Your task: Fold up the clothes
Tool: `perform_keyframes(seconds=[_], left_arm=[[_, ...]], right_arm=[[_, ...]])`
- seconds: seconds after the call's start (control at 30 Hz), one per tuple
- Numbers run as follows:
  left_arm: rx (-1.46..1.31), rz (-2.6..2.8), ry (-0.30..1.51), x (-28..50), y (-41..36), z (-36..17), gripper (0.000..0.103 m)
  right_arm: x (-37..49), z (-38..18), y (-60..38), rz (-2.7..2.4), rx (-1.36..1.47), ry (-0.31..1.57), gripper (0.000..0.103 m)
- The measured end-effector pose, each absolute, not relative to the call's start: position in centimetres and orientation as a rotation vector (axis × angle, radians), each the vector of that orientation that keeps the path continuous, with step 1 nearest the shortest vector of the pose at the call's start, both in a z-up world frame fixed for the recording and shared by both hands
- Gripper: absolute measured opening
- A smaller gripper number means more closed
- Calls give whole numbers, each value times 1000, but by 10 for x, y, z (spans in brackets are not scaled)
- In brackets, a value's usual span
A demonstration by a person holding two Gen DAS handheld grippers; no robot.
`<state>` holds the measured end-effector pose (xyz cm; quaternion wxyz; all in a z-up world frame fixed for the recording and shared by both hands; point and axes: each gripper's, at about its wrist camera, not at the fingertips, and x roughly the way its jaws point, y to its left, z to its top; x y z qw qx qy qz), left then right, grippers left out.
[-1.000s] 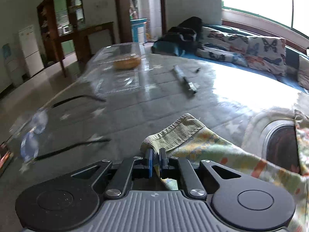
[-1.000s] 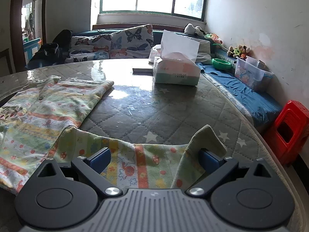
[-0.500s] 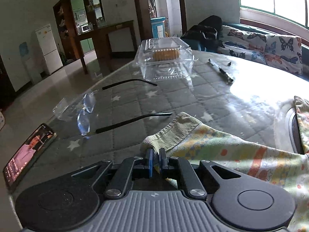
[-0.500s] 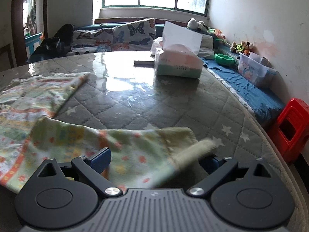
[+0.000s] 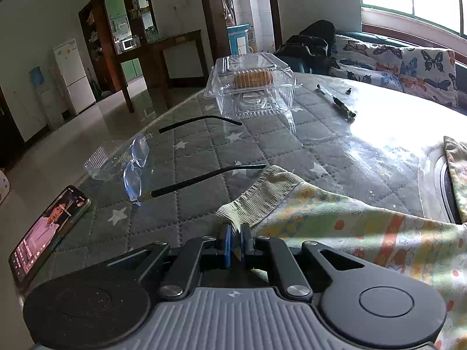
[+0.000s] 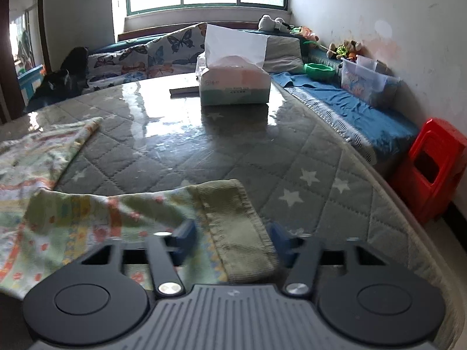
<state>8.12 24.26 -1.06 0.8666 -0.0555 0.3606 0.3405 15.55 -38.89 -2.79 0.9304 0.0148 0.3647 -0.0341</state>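
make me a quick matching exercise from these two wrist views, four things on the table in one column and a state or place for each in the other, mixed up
Things:
1. glasses
2. phone
3. clear box
4. tissue box

States or places:
a. holds a piece of cake, lid shut
b. arms unfolded, beside the phone
c. a white sheet sticks up out of it
d. screen lit, at the table's edge

Pairs: 1-b, 2-d, 3-a, 4-c

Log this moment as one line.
left hand-held gripper: shut on ribbed cuff | right hand-held gripper: closing around other cuff
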Motion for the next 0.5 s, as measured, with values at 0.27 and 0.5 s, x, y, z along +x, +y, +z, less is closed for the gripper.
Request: perform_keyframes(seconds=[0.27, 0.5], left_arm=[[-128, 701, 756, 77, 242, -8, 7], [-117, 690, 757, 76, 243, -7, 20]], right_arm=[[169, -25, -399, -67, 40, 741, 9], [175, -26, -395, -96, -10, 730, 35]])
